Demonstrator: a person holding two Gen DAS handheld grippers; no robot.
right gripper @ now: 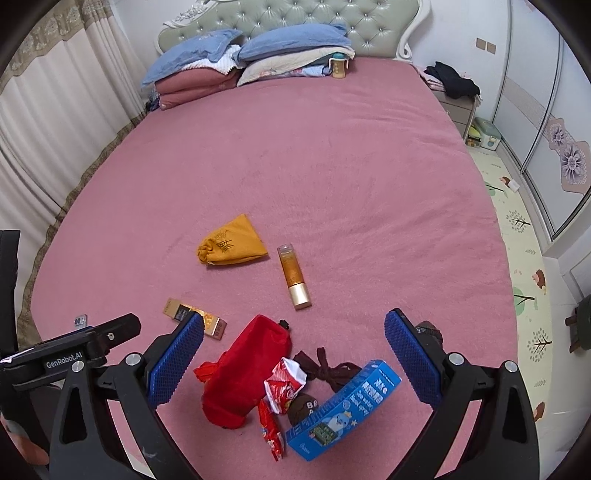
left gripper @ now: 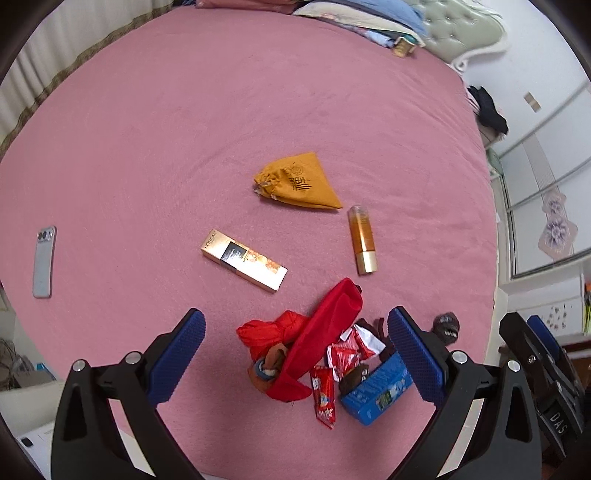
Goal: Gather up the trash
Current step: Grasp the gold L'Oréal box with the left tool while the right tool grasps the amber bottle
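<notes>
On the pink bed cover (left gripper: 221,129) lies a pile near the front edge: a red cloth pouch (left gripper: 325,328) (right gripper: 245,376), red snack wrappers (left gripper: 325,395) (right gripper: 284,386), a blue carton (left gripper: 376,391) (right gripper: 345,404) and a dark brown knotted cloth (right gripper: 325,367). Farther off lie a gold box (left gripper: 243,260) (right gripper: 195,317), an amber bottle with gold cap (left gripper: 362,240) (right gripper: 293,277) and a yellow drawstring pouch (left gripper: 299,182) (right gripper: 231,242). My left gripper (left gripper: 295,354) hovers open over the pile. My right gripper (right gripper: 293,356) is open too, above the same pile.
A grey phone (left gripper: 45,262) lies at the bed's left side. Pillows (right gripper: 258,48) and folded bedding are stacked at the padded headboard (right gripper: 295,18), with a small cup (right gripper: 339,66) beside them. A nightstand with dark clothes (right gripper: 452,81) and a wardrobe stand to the right.
</notes>
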